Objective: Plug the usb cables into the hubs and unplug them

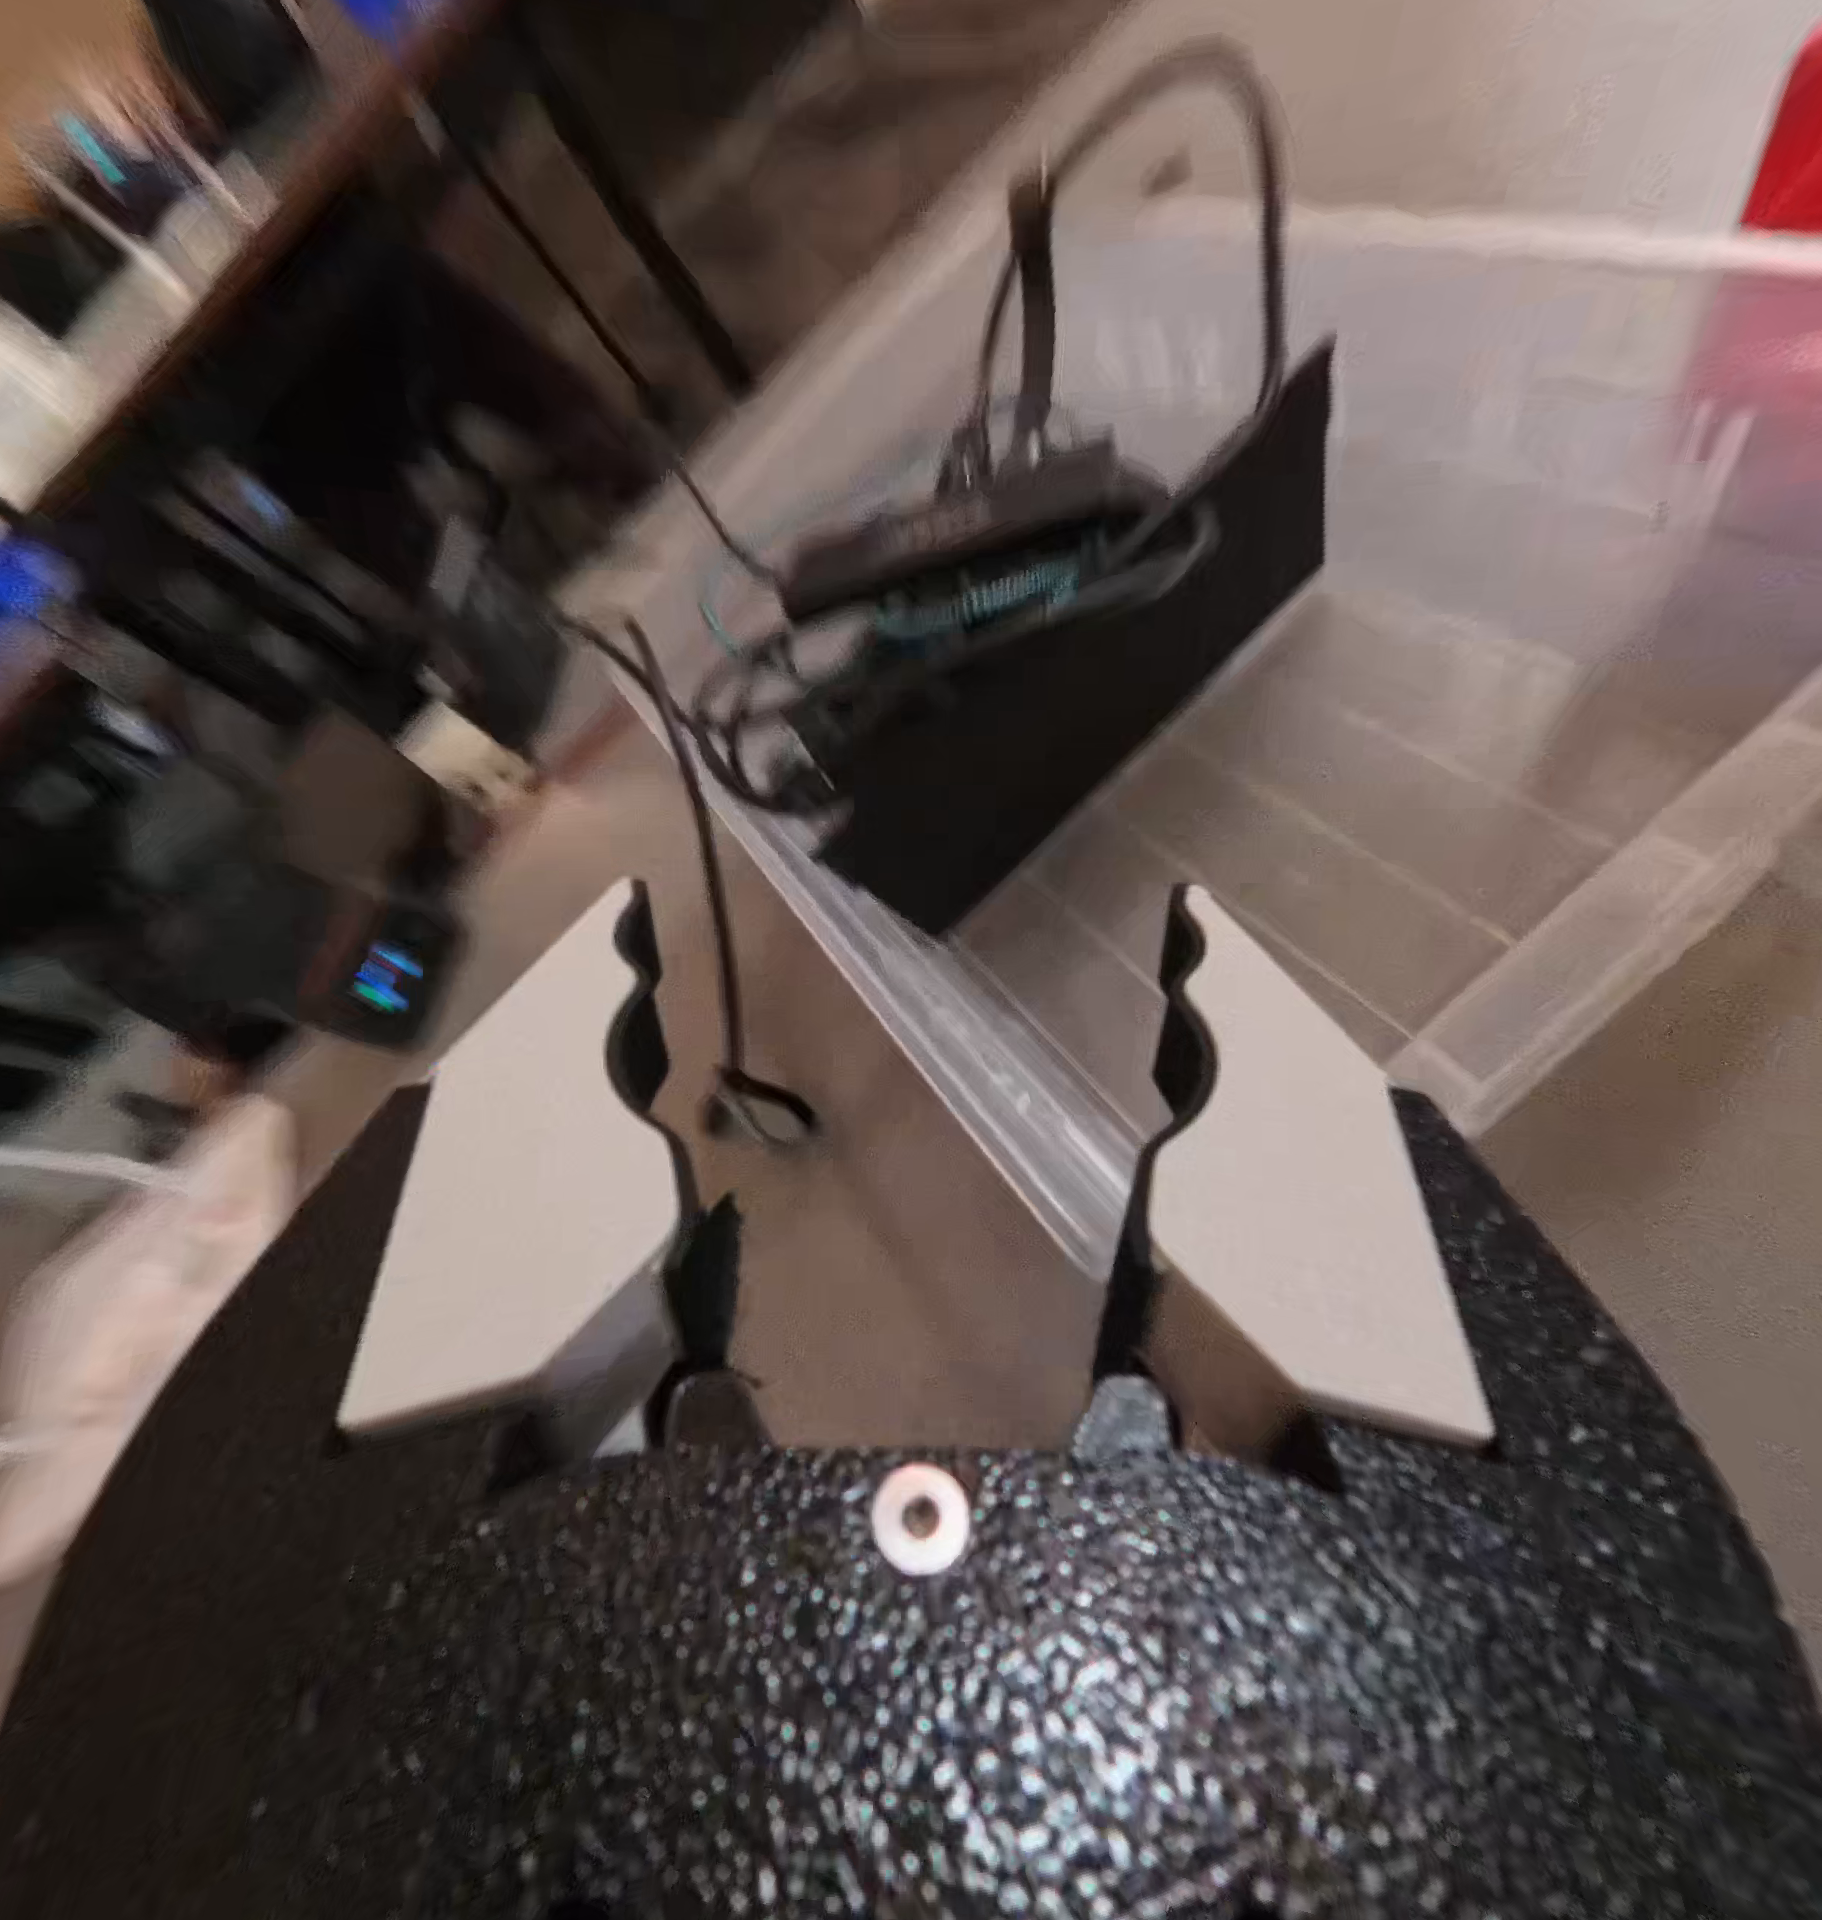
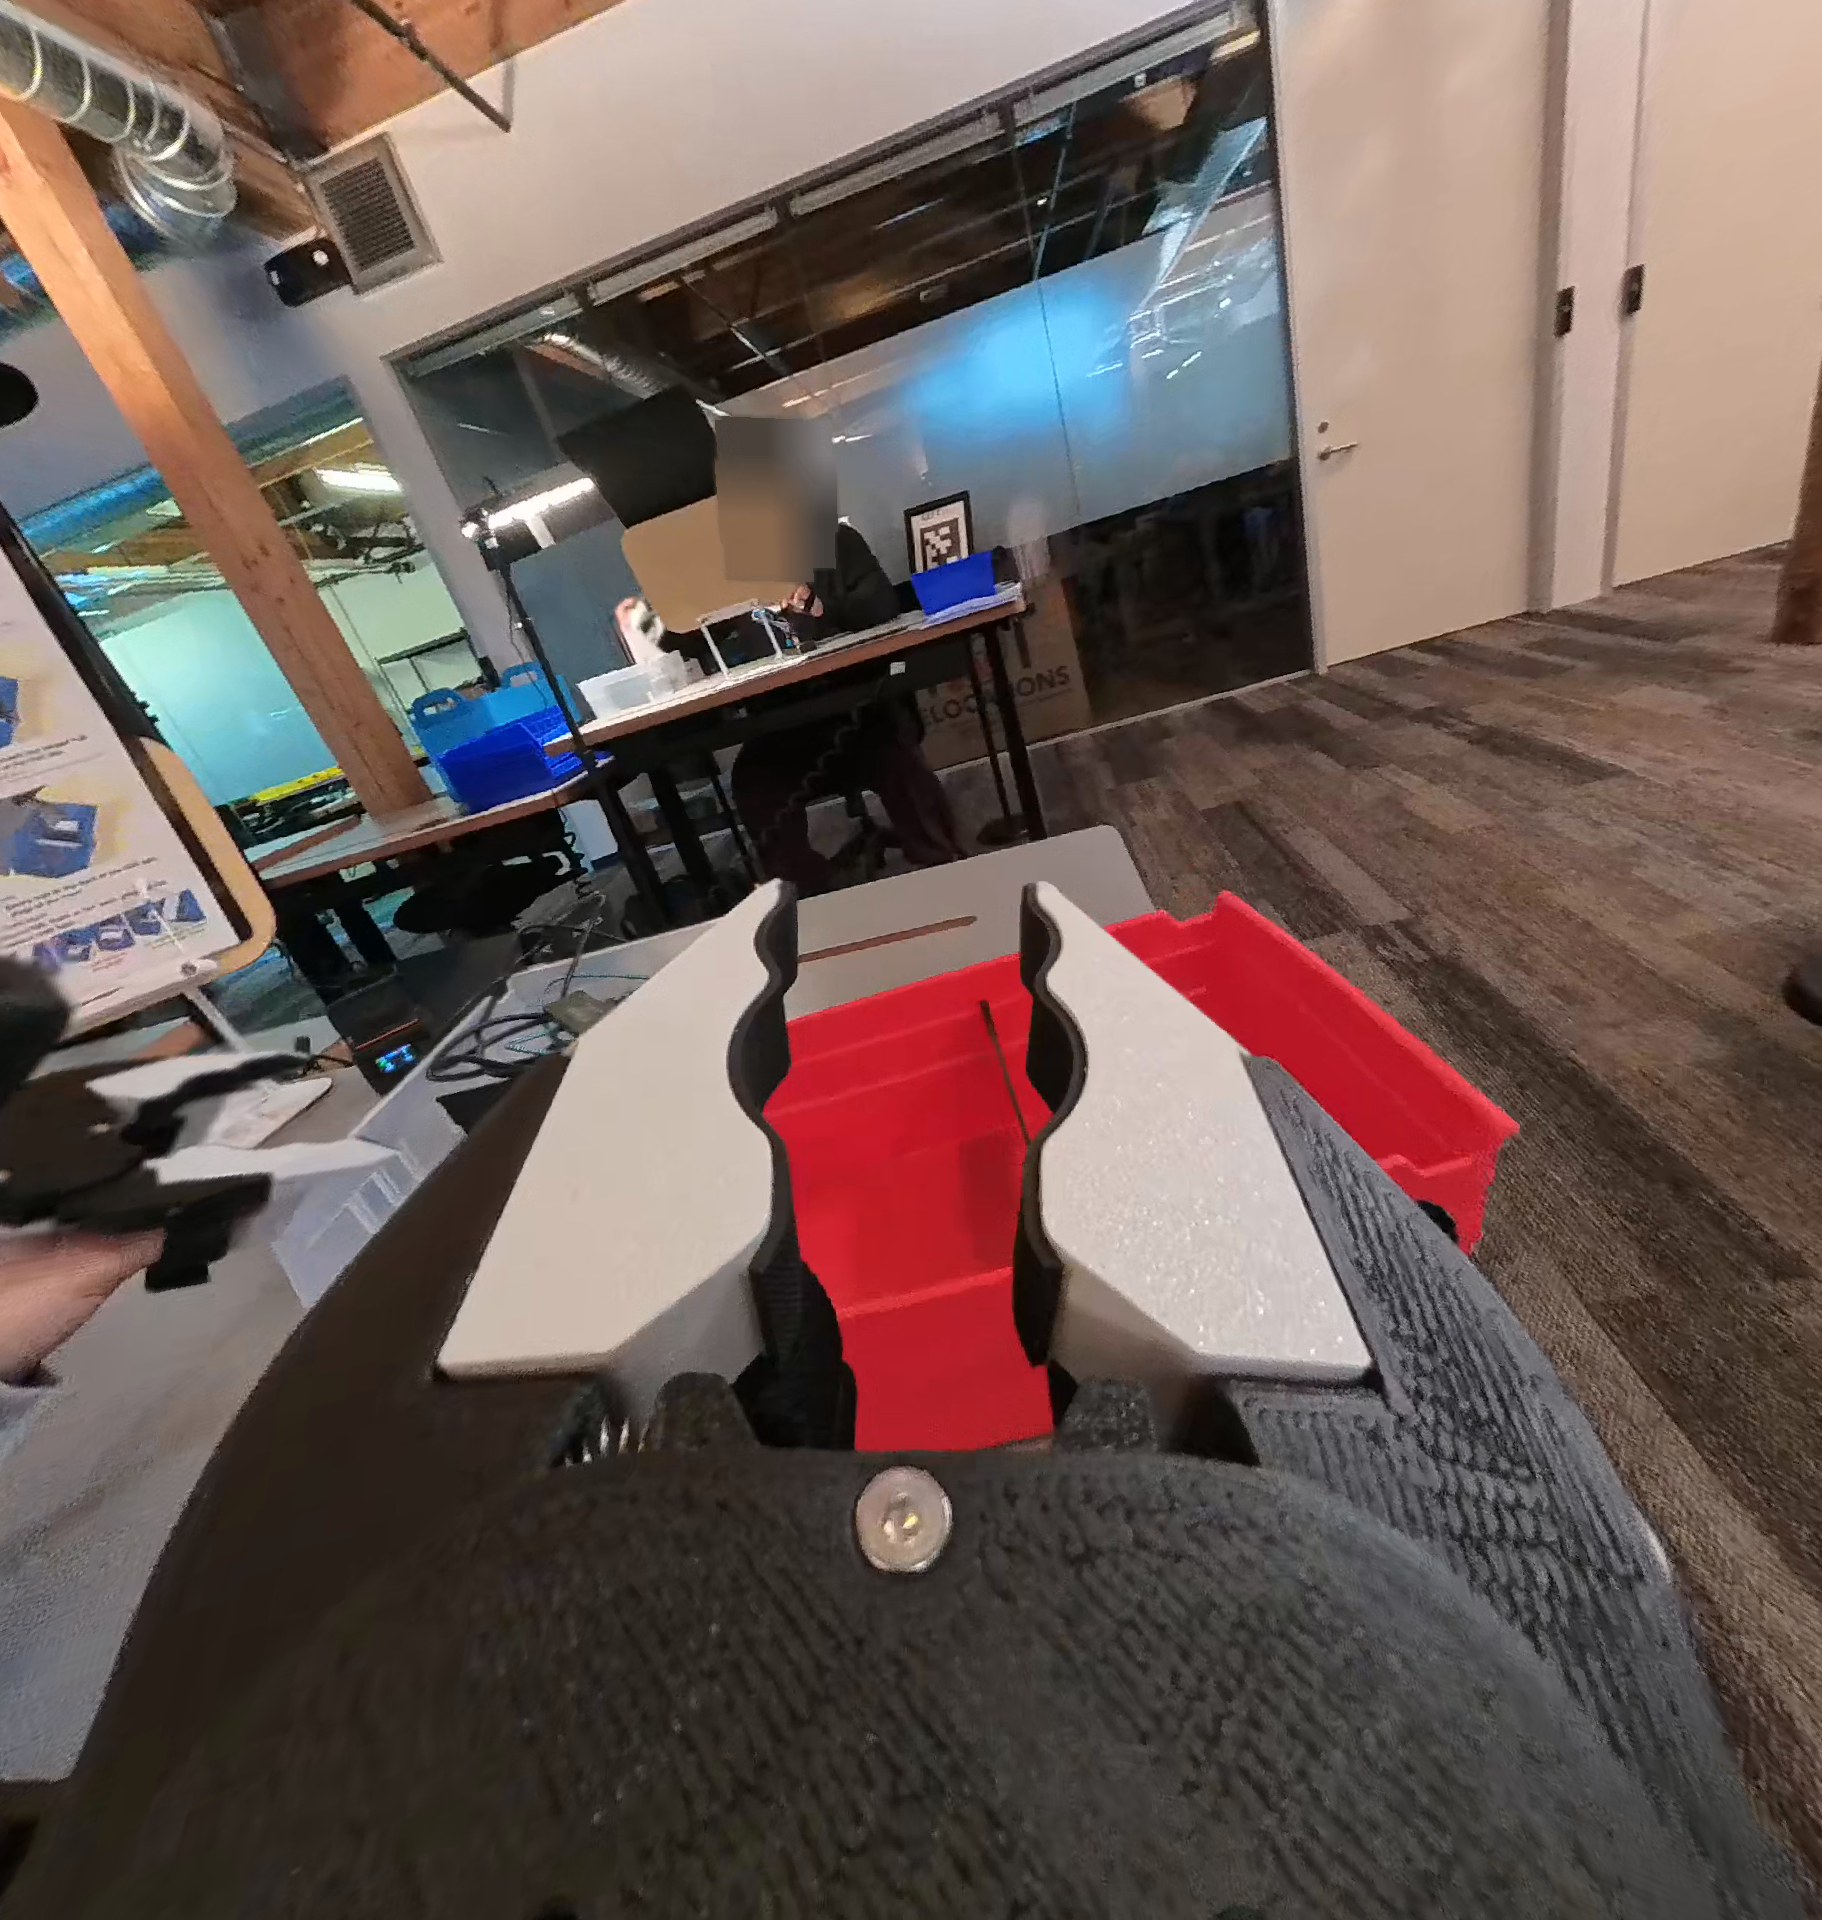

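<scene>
Left gripper (image 1: 907, 1039): fingers spread wide apart, nothing held between them; view motion-blurred. A clear plastic bin (image 1: 1509, 831) is seen across the centre and right of the left wrist frame. Inside it, at upper centre, a black box (image 1: 1094, 707) holds the hubs (image 1: 969, 540) and a tangle of usb cables (image 1: 1260, 208), one looping up above the box. One thin dark cable (image 1: 715, 883) hangs over the bin's near edge at centre, ending between the fingers without being touched.

Right gripper (image 2: 907, 1039): fingers also apart, empty. A red bin (image 2: 1302, 1039) is seen beyond them at frame centre-right, on a grey table (image 2: 990, 883). The left gripper (image 2: 159, 1122) is seen at the left edge, hand-held. A person sits at a desk (image 2: 834, 665) in the upper-centre background.
</scene>
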The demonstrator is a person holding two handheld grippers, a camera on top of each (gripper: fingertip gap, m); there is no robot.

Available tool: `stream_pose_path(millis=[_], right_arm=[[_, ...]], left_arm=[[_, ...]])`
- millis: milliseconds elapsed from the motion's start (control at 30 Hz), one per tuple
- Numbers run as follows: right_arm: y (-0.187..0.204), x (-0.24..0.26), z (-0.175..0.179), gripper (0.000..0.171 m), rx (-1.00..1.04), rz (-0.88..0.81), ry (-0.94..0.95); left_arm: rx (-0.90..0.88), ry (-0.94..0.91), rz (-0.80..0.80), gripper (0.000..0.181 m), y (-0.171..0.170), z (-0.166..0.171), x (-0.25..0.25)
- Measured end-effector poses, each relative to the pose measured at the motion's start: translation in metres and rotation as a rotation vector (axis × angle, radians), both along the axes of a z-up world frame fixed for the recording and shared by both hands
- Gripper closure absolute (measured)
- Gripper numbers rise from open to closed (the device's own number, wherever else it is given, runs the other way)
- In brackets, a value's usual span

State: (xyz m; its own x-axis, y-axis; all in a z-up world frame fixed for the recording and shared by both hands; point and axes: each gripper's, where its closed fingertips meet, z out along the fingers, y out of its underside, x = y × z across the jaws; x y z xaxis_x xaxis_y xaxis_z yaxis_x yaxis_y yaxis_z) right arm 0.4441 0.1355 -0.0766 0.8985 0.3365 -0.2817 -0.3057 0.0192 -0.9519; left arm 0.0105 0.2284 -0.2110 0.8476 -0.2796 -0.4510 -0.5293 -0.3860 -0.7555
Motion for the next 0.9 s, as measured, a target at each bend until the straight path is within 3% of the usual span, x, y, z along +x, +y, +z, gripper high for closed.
stream_pose_path(millis=[67, 133, 200, 400, 500, 600, 800, 900], right_arm=[[0.001, -0.003, -0.001, 0.129, -0.005, 0.012, -0.009], [0.002, -0.003, -0.003, 0.129, -0.016, 0.014, -0.008], [0.002, -0.002, -0.004, 0.129, -0.020, 0.020, 0.001], [-0.001, -0.002, 0.000, 0.130, 0.003, 0.045, 0.039], [-0.002, -0.006, 0.000, 0.130, -0.004, 0.058, 0.021], [-0.003, -0.009, 0.002, 0.130, 0.011, 0.077, 0.016], [0.001, -0.012, -0.003, 0.130, -0.008, 0.103, 0.032], [0.003, -0.011, -0.005, 0.131, -0.021, 0.094, 0.029]], left_arm=[[-0.182, -0.204, -0.026, 0.083, 0.001, -0.029, 0.003], [-0.207, -0.429, -0.079, 0.084, 0.005, -0.032, 0.016], [-0.185, -0.420, -0.067, 0.104, 0.008, -0.033, 0.007], [-0.320, -0.234, 0.006, 0.122, 0.004, -0.058, -0.009], [-0.297, -0.131, 0.106, 0.148, 0.008, -0.058, -0.047], [-0.252, -0.274, 0.137, 0.174, 0.005, -0.053, -0.079], [-0.150, -0.521, 0.157, 0.179, -0.029, -0.050, -0.136], [-0.095, -0.541, 0.197, 0.179, -0.061, -0.049, -0.167]])
